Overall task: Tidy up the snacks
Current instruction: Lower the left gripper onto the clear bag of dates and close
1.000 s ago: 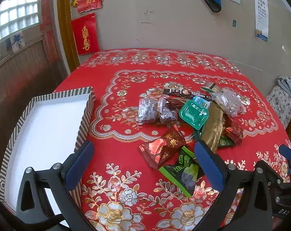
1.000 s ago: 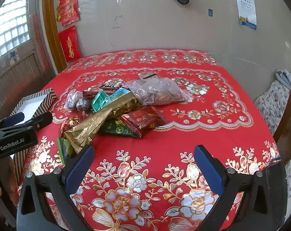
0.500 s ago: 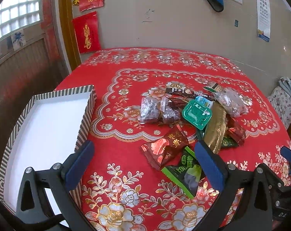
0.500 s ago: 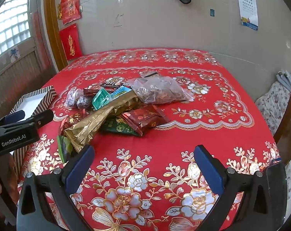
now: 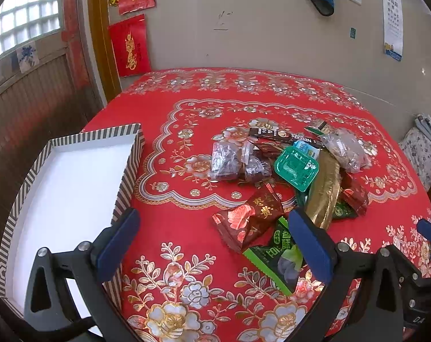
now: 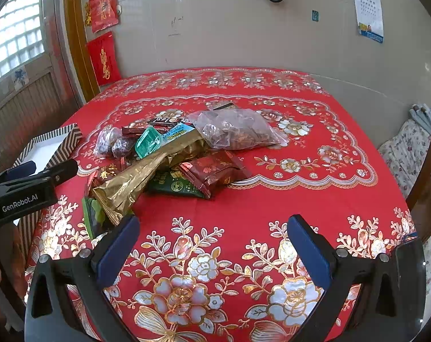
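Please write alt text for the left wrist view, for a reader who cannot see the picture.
The open left gripper hovers empty over a red floral tablecloth, facing a pile of snack packets. An empty striped box with a white inside sits at the left. A red packet and a green packet lie nearest the jaws.

Free room vs. clutter on desk (image 6: 315, 199)

Snack pile (image 6: 169, 159) crowds the middle-left; gold packet (image 5: 323, 191) lies across others, green packet (image 5: 278, 253) just by left gripper (image 5: 212, 242). Right half of cloth bare, open approach. Striped box (image 5: 129, 165) at left edge, inside empty; wall (image 6: 244, 42) close behind.
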A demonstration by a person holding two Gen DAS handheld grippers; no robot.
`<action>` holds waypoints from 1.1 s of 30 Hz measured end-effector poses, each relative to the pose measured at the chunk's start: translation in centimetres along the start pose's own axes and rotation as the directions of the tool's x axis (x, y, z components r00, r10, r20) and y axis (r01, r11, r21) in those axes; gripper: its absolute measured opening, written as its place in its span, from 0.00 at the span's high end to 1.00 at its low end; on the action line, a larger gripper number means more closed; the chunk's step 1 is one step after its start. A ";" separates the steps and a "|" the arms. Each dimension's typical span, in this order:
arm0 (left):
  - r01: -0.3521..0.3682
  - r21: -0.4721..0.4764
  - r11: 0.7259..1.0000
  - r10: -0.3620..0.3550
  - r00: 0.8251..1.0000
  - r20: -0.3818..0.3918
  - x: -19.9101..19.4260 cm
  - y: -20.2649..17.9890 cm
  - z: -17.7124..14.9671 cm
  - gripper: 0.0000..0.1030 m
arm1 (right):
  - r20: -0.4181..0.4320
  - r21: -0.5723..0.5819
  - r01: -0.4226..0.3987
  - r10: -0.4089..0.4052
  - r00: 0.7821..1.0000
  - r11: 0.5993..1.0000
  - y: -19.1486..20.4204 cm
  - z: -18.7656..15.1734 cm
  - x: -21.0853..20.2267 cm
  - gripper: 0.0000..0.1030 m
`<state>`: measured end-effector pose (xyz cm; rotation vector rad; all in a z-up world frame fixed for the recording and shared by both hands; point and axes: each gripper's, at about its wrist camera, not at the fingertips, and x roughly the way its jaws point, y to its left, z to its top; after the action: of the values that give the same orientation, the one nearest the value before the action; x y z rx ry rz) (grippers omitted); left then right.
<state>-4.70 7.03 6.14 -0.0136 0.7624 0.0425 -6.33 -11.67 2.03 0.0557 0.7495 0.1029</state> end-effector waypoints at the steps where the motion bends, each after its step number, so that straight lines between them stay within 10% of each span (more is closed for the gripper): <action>1: 0.002 0.000 1.000 -0.002 1.000 0.000 0.0 0.0 0.0 0.00 | 0.001 0.000 0.001 -0.001 1.000 1.000 0.0 0.0 0.0 0.00; 33: 0.025 0.020 0.999 -0.019 0.963 -0.270 11.2 -1.6 6.4 0.00 | -0.064 -0.025 -0.019 0.017 0.998 1.000 -1.4 2.6 1.7 0.00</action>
<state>7.90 5.97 3.00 -0.0060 1.0359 0.0105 -3.21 -12.94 2.65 0.0353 0.8112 0.1320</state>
